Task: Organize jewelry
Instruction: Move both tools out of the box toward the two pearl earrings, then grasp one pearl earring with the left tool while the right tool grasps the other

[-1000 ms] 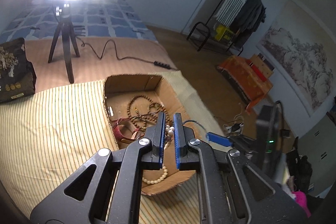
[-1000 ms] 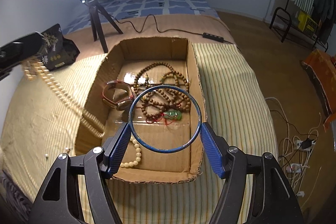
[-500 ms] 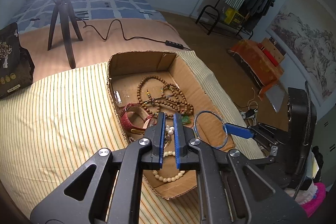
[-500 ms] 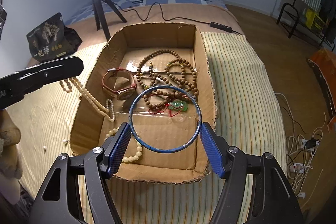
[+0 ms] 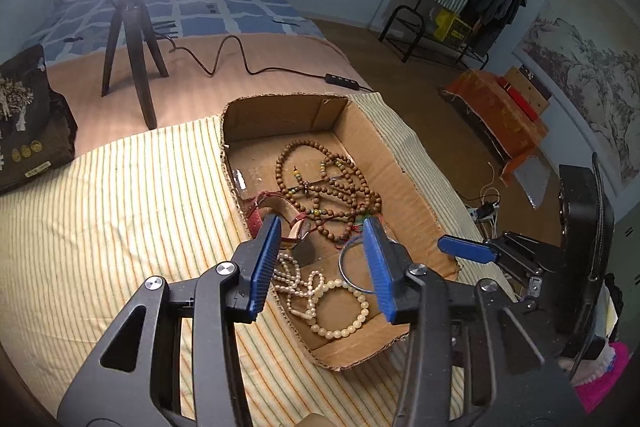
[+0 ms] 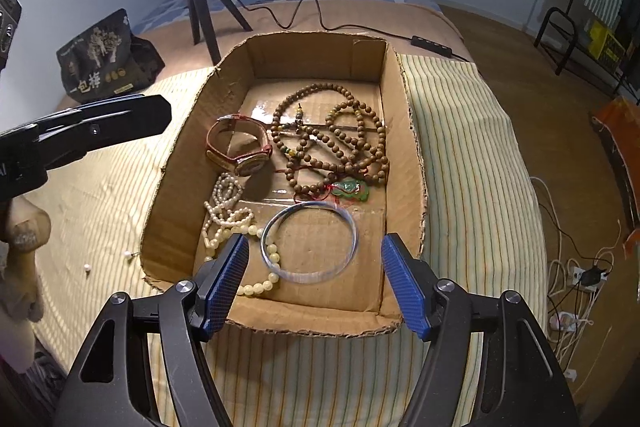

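A cardboard box (image 6: 404,115) (image 5: 400,163) sits on a striped cloth. Inside lie brown bead necklaces (image 6: 340,139) (image 5: 328,179), a red-strapped watch (image 6: 240,151) (image 5: 276,215), a green jade pendant (image 6: 352,189), a pearl strand (image 6: 224,211) (image 5: 296,279), a cream bead bracelet (image 6: 260,283) (image 5: 344,323) and a blue-rimmed bangle (image 6: 308,243) (image 5: 348,267). My left gripper (image 5: 320,263) is open and empty above the box's near left side. My right gripper (image 6: 316,279) is open and empty just in front of the bangle; it also shows in the left wrist view (image 5: 468,251).
A ring light on a black tripod (image 5: 132,43) (image 6: 204,3) stands behind the box, with its cable (image 5: 240,63). A dark snack bag (image 6: 104,55) (image 5: 28,123) lies at the left. Two loose pearls (image 6: 128,255) lie on the cloth. Floor cables (image 6: 576,275) lie right.
My left gripper opened and the pearl strand dropped into the box. My right gripper opened and the bangle now lies flat on the box floor.
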The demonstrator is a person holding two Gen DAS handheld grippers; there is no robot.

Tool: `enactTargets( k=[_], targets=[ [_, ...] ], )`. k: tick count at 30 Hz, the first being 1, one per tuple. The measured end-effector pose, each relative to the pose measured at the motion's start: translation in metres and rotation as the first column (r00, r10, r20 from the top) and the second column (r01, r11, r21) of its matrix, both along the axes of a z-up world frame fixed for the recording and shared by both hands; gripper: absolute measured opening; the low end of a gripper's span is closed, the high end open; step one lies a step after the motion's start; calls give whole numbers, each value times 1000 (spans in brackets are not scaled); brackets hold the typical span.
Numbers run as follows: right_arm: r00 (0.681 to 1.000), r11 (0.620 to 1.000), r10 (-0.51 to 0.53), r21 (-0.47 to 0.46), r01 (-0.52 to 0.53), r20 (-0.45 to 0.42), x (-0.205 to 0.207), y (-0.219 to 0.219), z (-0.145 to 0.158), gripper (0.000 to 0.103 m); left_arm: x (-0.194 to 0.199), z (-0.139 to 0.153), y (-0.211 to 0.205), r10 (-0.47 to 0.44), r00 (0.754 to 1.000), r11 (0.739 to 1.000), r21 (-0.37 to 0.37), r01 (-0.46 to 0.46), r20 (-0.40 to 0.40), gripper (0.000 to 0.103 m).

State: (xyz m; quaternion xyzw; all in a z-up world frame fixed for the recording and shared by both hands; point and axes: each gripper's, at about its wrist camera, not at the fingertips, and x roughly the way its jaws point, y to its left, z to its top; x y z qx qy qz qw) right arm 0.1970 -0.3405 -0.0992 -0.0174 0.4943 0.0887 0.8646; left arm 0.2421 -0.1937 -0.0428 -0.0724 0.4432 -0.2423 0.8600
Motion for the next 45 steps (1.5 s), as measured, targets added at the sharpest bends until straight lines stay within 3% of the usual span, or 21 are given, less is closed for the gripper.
enactTargets(
  k=[13, 26, 37, 45],
  targets=[
    [998, 1000, -7, 12, 6, 56, -17, 7, 22, 68, -16, 11, 42, 32, 999, 999, 33, -33, 44, 42],
    [988, 991, 41, 121, -60, 151, -43, 40, 44, 68, -40, 8, 117, 104, 992, 991, 81, -109, 66, 43],
    [982, 976, 115, 167, -139, 150, -58, 80, 29, 68, -71, -12, 157, 99, 994, 986, 128, -103, 37, 43],
    [978, 975, 155, 141, -174, 138, -63, 104, 10, 68, -96, -36, 170, 91, 996, 988, 122, -90, -4, 43]
  ],
)
